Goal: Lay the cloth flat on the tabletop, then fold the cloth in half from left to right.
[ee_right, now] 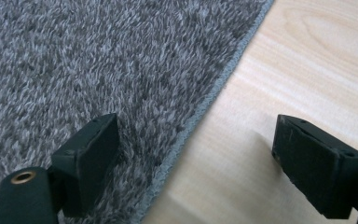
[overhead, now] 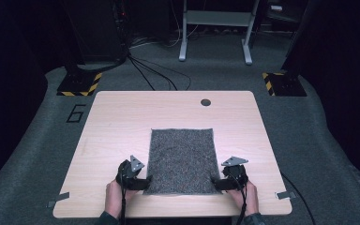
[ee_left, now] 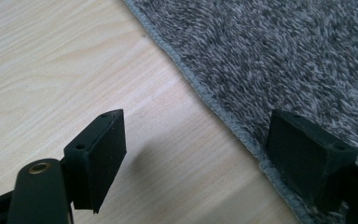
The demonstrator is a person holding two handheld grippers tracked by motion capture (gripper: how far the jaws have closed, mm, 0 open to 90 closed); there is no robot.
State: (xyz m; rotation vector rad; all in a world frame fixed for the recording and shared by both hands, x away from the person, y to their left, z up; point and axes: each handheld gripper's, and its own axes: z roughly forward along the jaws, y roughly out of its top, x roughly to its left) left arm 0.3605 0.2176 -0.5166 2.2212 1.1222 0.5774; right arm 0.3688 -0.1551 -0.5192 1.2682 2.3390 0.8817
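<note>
While both grippers gape, grey mat (overhead: 182,159) between left gripper (overhead: 146,180), right gripper (overhead: 217,182)

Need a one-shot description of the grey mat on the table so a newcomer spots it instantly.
Start from the light wooden table in the middle of the dark room. On its near half, centred between the person's two hands, lies the grey mat: a flat, shaggy, speckled rectangle with a stitched edge. It is the only soft, dark patch on the pale wood, with the open left claw and right claw at its near corners.
</note>
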